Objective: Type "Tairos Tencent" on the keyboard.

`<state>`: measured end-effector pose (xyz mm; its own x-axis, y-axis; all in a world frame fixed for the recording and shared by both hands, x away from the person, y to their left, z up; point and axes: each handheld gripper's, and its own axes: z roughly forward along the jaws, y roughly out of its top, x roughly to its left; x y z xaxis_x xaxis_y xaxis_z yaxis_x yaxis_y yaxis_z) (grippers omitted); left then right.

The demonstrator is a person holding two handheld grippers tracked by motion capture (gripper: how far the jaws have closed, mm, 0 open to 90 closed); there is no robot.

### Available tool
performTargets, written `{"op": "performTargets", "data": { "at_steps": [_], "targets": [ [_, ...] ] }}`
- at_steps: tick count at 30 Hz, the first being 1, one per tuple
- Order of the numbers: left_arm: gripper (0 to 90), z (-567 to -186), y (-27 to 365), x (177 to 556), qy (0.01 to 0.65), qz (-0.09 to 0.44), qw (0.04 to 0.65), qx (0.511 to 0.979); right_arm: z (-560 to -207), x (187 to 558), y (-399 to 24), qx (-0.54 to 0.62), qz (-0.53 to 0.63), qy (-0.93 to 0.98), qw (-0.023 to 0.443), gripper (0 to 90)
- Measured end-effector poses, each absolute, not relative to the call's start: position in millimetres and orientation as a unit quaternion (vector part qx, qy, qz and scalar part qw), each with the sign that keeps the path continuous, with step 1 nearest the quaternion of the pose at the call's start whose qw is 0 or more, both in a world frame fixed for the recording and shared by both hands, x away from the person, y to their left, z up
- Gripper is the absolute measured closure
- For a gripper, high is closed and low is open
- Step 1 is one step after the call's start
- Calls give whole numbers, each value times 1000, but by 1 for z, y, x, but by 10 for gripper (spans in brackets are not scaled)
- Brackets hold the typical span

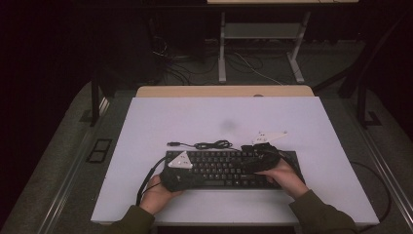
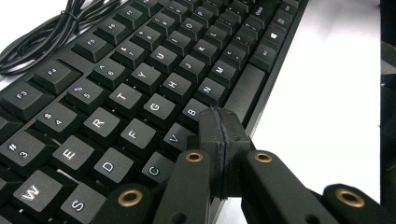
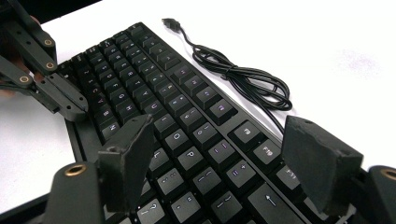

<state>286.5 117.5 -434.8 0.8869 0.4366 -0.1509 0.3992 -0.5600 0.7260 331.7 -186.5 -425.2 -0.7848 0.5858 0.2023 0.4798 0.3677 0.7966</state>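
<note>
Keyboard [image 1: 229, 168], black, flat, square-keyed

A black keyboard [image 1: 221, 168] lies flat on my white worktop [image 1: 195, 117], its long side running left to right just ahead of me in the high view, near the front edge. Its keycaps are dark with pale lettering, and the rows from the function keys down to the space bar sit face up. A black cable [image 3: 243, 77] trails from its back edge, gathered into a loose coil on the worktop just behind the keyboard, and ends in a bare USB plug [image 3: 170, 23] lying free to the left of the coil.
</note>
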Motion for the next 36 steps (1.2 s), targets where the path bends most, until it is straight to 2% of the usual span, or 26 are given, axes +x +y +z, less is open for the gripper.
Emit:
{"op": "performTargets", "data": {
  "at_steps": [7, 16, 22, 36],
  "targets": [
    [874, -431, 120, 287, 241, 23, 417, 876, -425, 332, -187, 321, 463, 824, 57, 251],
    [771, -428, 125, 289, 252, 24, 430, 867, -423, 331, -187, 319, 467, 823, 51, 248],
    [648, -427, 127, 291, 264, 33, 436, 860, -422, 332, -189, 321, 469, 822, 43, 206],
    [274, -427, 131, 296, 294, 59, 450, 841, -419, 330, -190, 317, 470, 823, 35, 203]
  ]
}}
